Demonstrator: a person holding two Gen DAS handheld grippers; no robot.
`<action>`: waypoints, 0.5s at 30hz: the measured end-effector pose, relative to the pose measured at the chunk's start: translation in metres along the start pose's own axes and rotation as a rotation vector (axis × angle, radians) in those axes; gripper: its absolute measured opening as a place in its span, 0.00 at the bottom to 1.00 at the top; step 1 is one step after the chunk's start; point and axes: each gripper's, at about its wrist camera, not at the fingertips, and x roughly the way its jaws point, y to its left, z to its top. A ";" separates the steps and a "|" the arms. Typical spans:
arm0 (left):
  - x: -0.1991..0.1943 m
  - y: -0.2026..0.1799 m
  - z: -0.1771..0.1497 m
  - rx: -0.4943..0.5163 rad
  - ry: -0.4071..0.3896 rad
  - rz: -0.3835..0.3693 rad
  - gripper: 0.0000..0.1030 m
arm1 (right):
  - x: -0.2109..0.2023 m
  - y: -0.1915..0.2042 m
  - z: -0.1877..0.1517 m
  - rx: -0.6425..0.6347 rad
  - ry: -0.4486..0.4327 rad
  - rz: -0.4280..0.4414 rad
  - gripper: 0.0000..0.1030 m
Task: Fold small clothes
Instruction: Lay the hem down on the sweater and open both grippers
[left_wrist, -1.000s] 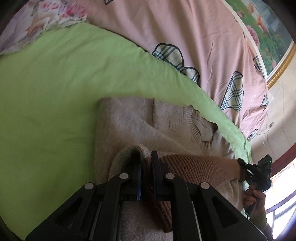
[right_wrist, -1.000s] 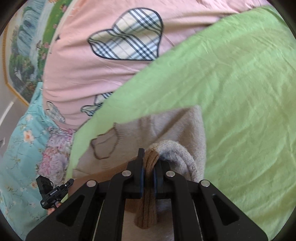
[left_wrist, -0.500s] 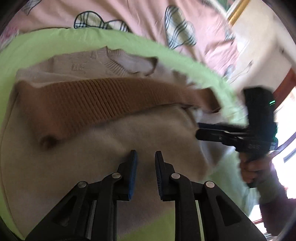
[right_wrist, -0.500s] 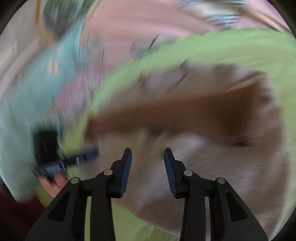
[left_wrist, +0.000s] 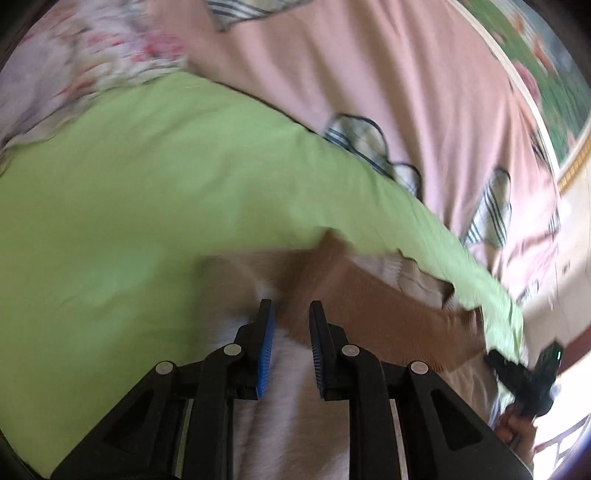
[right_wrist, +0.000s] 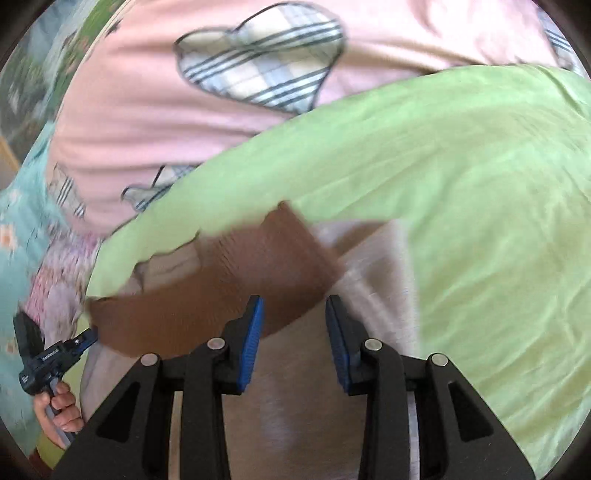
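Note:
A small beige knit sweater (left_wrist: 295, 417) lies on the green sheet (left_wrist: 129, 206), folded up so its brown ribbed hem band (left_wrist: 373, 306) lies across it. My left gripper (left_wrist: 290, 321) is open and empty, low over the sweater at the band's left end. In the right wrist view the sweater (right_wrist: 295, 406) and brown band (right_wrist: 221, 295) show too. My right gripper (right_wrist: 293, 314) is open and empty just above the band's right part. Both views are blurred by motion.
A pink quilt with plaid hearts (right_wrist: 258, 74) lies beyond the green sheet (right_wrist: 461, 184). Floral bedding (left_wrist: 92, 62) is at the far left, teal floral bedding (right_wrist: 18, 221) to the right gripper's left. The other hand-held gripper shows at each view's edge (left_wrist: 528, 376) (right_wrist: 48, 354).
Both grippers were shut on the sweater's folded edge a second ago. They have let it go, opened and swung about; the folded part now lies on the sweater.

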 end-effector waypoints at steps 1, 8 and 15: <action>-0.001 0.005 0.001 -0.012 -0.002 -0.002 0.20 | -0.006 -0.001 -0.003 0.005 -0.005 0.002 0.35; -0.063 0.015 -0.063 -0.045 -0.004 -0.041 0.24 | -0.044 0.004 -0.038 0.007 -0.001 0.032 0.35; -0.121 0.000 -0.137 -0.023 0.040 -0.097 0.33 | -0.082 0.021 -0.093 0.035 0.016 0.108 0.36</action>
